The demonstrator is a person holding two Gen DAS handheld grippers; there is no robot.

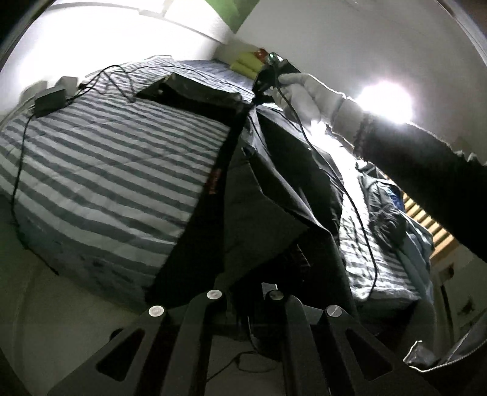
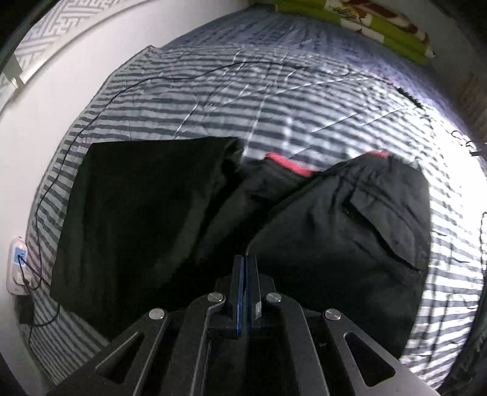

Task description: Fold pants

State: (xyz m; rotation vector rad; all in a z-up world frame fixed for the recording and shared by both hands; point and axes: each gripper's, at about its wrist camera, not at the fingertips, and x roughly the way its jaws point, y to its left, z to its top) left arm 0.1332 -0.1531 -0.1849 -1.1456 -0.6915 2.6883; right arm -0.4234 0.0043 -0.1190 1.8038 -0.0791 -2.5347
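Black pants (image 1: 268,182) hang stretched above a striped bed (image 1: 106,170), pulled taut between both grippers. My left gripper (image 1: 243,292) is at the bottom of the left wrist view; its tips are buried under the draped cloth and it is shut on the fabric. My right gripper (image 1: 263,80) is far up the bed, held by a gloved hand (image 1: 304,88), and pinches the pants' upper edge. In the right wrist view, the right gripper (image 2: 246,259) has its blue pads pressed together on a fold of the pants (image 2: 334,231). A red waistband (image 2: 289,163) shows, and one leg (image 2: 137,213) lies flat on the bed.
A black box (image 1: 50,102) with cables lies at the bed's far left. Green pillows (image 2: 365,24) sit at the head. A heap of clothes (image 1: 389,213) lies on the right side. A white device with a blue screen (image 2: 18,259) lies at the bed's left edge, and a thin cable (image 2: 182,76) crosses the cover.
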